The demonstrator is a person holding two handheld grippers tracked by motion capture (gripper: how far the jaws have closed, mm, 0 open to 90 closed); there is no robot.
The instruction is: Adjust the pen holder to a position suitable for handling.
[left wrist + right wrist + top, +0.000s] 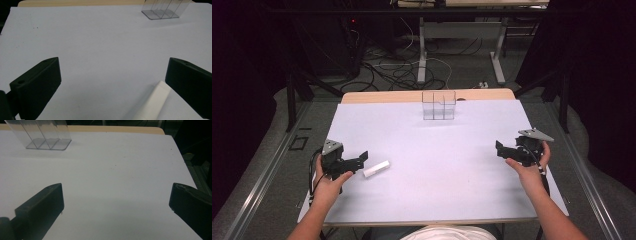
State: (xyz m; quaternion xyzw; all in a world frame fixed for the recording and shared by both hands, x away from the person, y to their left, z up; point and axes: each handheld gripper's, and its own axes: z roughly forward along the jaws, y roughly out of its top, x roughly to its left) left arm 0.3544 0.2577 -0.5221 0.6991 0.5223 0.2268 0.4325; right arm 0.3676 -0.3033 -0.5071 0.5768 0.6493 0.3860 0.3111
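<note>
A white cylinder [376,169] lies on the white table [437,165], just beside the left gripper [360,161], perhaps touching one wide-spread jaw. The right gripper [501,149], likewise gaping and empty, is held low at the right edge. A clear divided box [438,105] stands far back.

Bright white table [432,165] — dim, grainy, murky surroundings.

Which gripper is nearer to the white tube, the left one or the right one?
Left. The left gripper sits right beside the white tube, jaws open; the right gripper is across the table.
</note>
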